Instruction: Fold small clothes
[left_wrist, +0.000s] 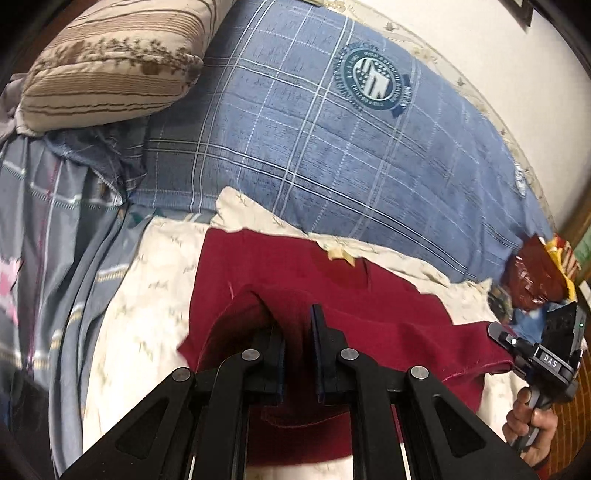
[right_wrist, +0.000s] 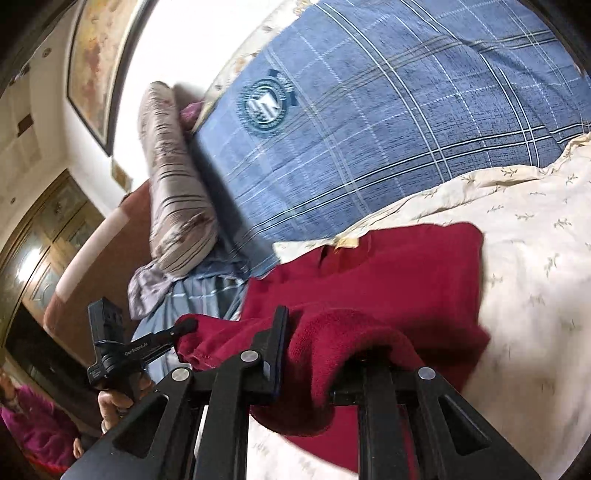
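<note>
- A dark red garment (left_wrist: 295, 273) lies on the cream bedsheet (left_wrist: 147, 295) of the bed, just in front of the big blue plaid pillow (left_wrist: 314, 147), with its far part spread flat and its near edge lifted.
- The left gripper (left_wrist: 297, 328) has its fingers a little apart with a fold of the red cloth between them. From the right wrist view its tip looks pinched onto a corner of the garment, so I'd call it clamped on the cloth.
- The right gripper (right_wrist: 325, 343) has the fleece draped over one finger and bunched between the two; it appears clamped on the near edge too.
- My read: this is the fold itself, both near corners held up and ready to carry toward the blue plaid pillow.
- Next, the two corners need to travel together and level, land on the far edge by the pillow, then both grips let go.
- A striped cushion (left_wrist: 107, 66) leans beside the pillow, clear of the fold's path.
</note>
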